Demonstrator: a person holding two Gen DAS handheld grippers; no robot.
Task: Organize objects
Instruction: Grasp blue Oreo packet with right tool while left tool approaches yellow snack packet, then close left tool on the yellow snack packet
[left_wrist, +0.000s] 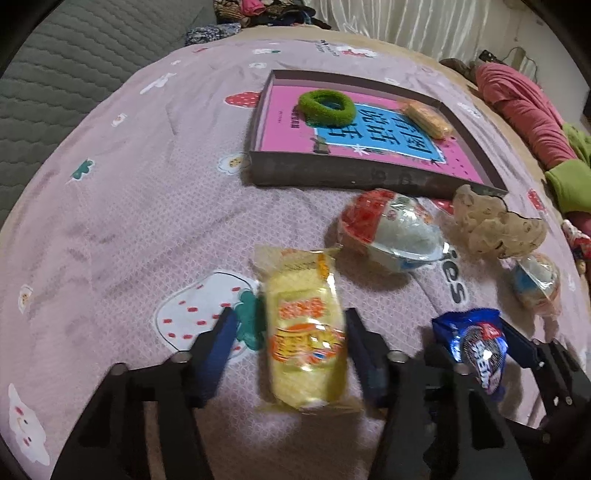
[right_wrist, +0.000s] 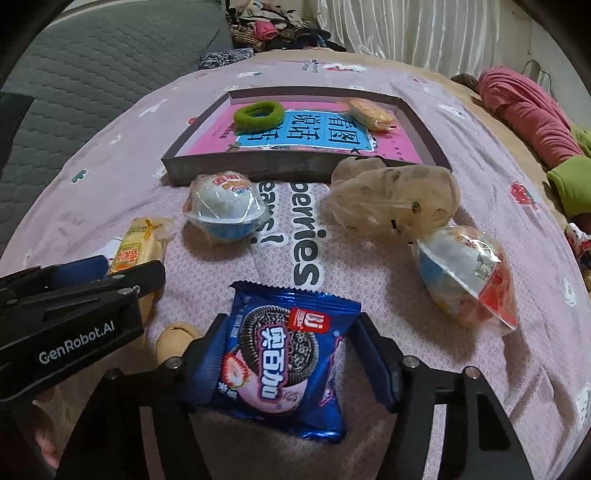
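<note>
My left gripper (left_wrist: 291, 321) stands open around a yellow snack packet (left_wrist: 304, 332) that lies on the pink bedspread; a gap shows on its left side. My right gripper (right_wrist: 291, 328) is closed on a blue Oreo packet (right_wrist: 284, 358), also seen in the left wrist view (left_wrist: 476, 343). A shallow box (left_wrist: 332, 173) with a pink book inside holds a green hair tie (left_wrist: 327, 107) and a small orange snack bar (left_wrist: 426, 118). Two plastic toy eggs (right_wrist: 225, 206) (right_wrist: 465, 277) and a beige plush toy (right_wrist: 395, 199) lie in front of the box.
A quilted grey sofa (left_wrist: 74, 74) is at the left. Piled clothes (right_wrist: 280, 26) lie at the back and red and green garments (left_wrist: 532, 122) at the right edge of the bed. White curtains (right_wrist: 424, 33) hang behind.
</note>
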